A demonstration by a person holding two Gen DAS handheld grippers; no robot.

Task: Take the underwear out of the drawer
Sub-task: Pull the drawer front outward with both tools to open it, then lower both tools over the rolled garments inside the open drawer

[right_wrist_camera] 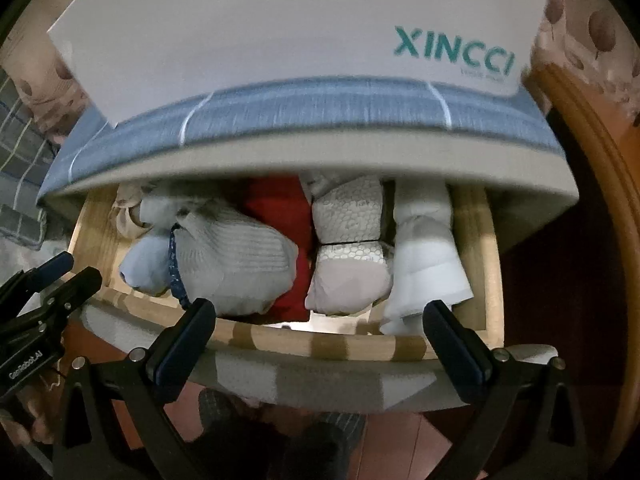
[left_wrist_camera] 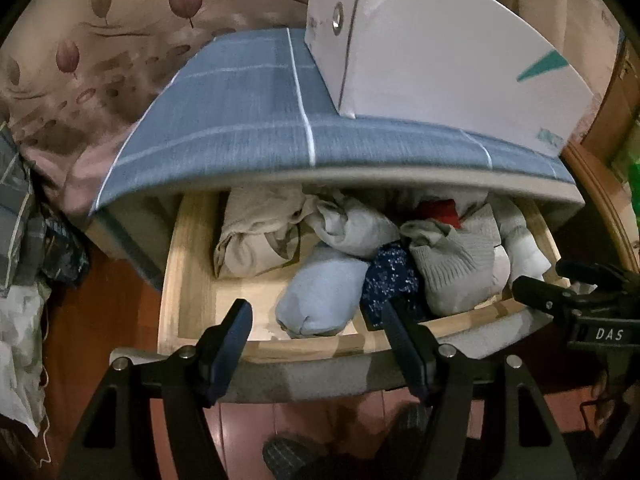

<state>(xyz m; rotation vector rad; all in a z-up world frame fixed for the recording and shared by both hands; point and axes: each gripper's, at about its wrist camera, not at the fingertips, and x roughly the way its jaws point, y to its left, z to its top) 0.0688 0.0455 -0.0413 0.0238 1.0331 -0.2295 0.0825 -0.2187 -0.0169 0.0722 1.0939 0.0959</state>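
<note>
A wooden drawer [left_wrist_camera: 188,280] stands pulled out from under a bed and holds several rolled garments. In the left wrist view a light blue roll [left_wrist_camera: 320,292] lies at the front, with a dark blue speckled piece [left_wrist_camera: 390,276], a grey knit roll [left_wrist_camera: 452,264] and a beige roll [left_wrist_camera: 256,236] around it. My left gripper [left_wrist_camera: 316,344] is open and empty, just above the drawer's front edge before the light blue roll. My right gripper [right_wrist_camera: 320,332] is open and empty over the front edge [right_wrist_camera: 328,344], before the grey knit roll [right_wrist_camera: 236,264], a red piece [right_wrist_camera: 288,216] and white rolls [right_wrist_camera: 348,276].
A blue checked mattress [left_wrist_camera: 240,136] overhangs the back of the drawer, with a white XINCCI box [right_wrist_camera: 280,36] on it. A floral curtain [left_wrist_camera: 80,60] hangs at the left. Red-brown floor [left_wrist_camera: 112,320] and a wooden frame [right_wrist_camera: 588,160] flank the drawer. The right gripper shows at the left view's right edge [left_wrist_camera: 576,292].
</note>
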